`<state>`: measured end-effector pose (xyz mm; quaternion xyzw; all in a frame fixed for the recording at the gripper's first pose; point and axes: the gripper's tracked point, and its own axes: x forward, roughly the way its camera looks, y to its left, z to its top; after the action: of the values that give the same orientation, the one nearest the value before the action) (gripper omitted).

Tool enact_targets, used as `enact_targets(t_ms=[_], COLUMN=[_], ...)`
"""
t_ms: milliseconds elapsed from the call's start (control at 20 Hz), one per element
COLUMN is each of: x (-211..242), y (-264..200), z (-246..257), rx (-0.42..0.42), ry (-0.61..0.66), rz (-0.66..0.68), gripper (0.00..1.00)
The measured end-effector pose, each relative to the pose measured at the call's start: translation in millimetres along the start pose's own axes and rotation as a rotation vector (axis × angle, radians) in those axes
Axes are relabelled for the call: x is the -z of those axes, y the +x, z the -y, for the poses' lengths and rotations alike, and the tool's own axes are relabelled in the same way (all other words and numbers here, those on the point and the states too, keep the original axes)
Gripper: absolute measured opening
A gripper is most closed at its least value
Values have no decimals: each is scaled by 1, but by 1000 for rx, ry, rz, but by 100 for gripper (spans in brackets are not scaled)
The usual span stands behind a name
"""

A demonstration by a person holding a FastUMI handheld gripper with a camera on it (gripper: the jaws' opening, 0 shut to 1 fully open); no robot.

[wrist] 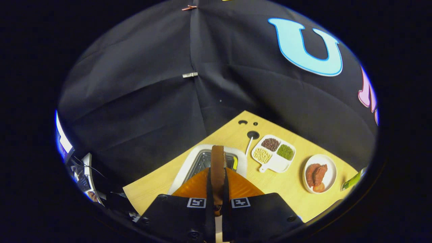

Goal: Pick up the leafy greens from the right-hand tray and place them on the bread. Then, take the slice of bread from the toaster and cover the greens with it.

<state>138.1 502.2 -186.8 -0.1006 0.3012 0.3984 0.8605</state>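
- The tool is clamping both fingers on the slice of bread, holding it edge-on above the toaster.
- Beyond the toaster, a divided dish and a plate are sitting on the worktop.

Dim booth; the tabletop is evenly lit and sharp, while fisheye bending and blur grow beyond it.

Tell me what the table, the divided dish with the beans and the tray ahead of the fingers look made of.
Table: pale wood or wood-look laminate, matte, with faint grain. Divided dish: white, smooth, likely ceramic or plastic; the look leaves it open. Tray: grey metal-looking inside with a sheen, white rim. The gripper fingers are shut on the slice of bread, held on edge.
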Motion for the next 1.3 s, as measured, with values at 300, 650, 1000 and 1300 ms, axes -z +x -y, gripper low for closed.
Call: enact_targets(t_ms=[300, 650, 1000, 1300], x=[-45, -31, 51, 137], y=[-61, -130, -163, -156], z=[18, 68, 113, 132], rx=[19, 56, 92, 82], ry=[26, 168, 321, 476], rz=[123, 173, 115, 30], gripper=[12, 12, 12, 12])
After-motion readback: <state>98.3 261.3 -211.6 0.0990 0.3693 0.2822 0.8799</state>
